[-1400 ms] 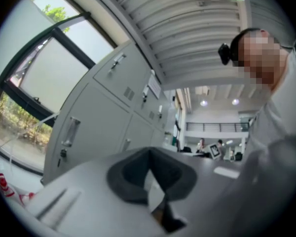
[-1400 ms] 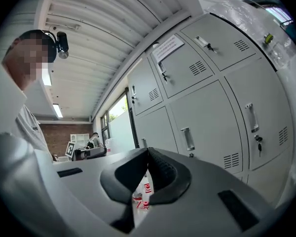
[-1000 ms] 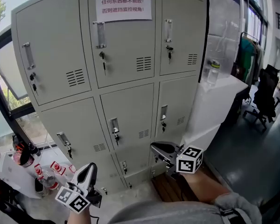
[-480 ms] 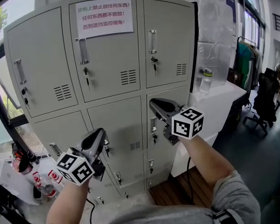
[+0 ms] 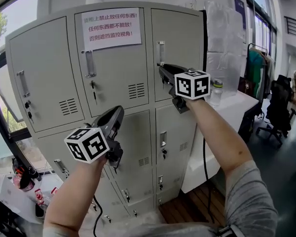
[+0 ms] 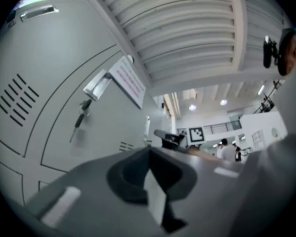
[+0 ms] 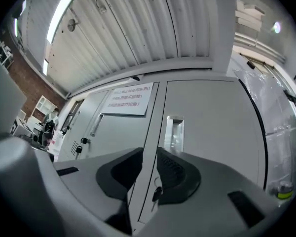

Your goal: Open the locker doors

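both grippers have risen since the earlier frames, from down by the lower rows of the locker (image 5: 44,58) to its upper doors. the right gripper (image 5: 162,66) points at the top right door (image 5: 180,33), its tips near that door's left edge and just below the recessed handle (image 5: 161,51); whether they touch the metal cannot be told. in the right gripper view the handle (image 7: 174,132) stands just above and ahead of the right gripper (image 7: 149,154), and a key (image 7: 156,194) hangs in the lock seen through the gap. its jaws have just been opening and stand slightly parted, with nothing between them. the left gripper (image 5: 119,110) is lower and to the left of the right one, raised before the middle column, its tips about level with the seam under the top middle door (image 5: 118,68). its jaws are pressed together and empty. in the left gripper view that door's handle (image 6: 97,84) and hanging key (image 6: 79,120) lie ahead and to the left of the left gripper (image 6: 149,152), with the paper notice (image 6: 130,80) further up. every locker door in view is closed.
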### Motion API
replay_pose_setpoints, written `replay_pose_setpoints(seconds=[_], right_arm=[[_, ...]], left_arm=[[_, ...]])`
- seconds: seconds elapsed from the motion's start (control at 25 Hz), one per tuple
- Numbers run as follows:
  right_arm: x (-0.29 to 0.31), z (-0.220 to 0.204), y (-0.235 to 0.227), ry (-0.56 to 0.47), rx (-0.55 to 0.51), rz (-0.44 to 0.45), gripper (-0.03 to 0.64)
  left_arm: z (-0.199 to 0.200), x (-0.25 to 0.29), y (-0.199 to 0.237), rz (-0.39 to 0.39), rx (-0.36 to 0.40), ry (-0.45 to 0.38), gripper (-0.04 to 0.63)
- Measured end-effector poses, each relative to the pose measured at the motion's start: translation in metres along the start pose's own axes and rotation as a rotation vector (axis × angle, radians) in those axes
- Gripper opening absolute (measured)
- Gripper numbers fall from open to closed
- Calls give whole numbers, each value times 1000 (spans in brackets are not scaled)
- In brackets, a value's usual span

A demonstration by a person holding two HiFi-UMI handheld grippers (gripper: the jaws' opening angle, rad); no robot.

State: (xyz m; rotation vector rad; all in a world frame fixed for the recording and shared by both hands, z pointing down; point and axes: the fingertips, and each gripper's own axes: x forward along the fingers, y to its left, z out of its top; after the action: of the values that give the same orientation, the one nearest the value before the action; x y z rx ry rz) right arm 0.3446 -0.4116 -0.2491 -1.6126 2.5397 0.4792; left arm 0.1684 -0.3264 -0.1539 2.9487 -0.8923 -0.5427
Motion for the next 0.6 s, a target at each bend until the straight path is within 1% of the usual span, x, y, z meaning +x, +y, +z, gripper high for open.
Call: replay_pose_setpoints(seconds=[0.08,0.16,0.24,0.36,0.48,0.6], right_arm=[[18,6,-8,33,-18,-1,117],[35,9,-13,64,-39,-1,161],[47,11,-18,84,-49,-8,177],[58,11,-20,91,-27,-5,203],[65,9,-21,86,3,17,218],[65,7,-20,68,13,37,218]], left_arm=[[4,4,-1,-2,-2,-1,2],[4,6,-2,-6,7,2,2],[4,4,-5,-11,23,6,2],[2,-3,-7,-16,37,9,2],[0,-8,-4,-10,34,10,2],[-1,-11,-2,-3,28,8,2]])
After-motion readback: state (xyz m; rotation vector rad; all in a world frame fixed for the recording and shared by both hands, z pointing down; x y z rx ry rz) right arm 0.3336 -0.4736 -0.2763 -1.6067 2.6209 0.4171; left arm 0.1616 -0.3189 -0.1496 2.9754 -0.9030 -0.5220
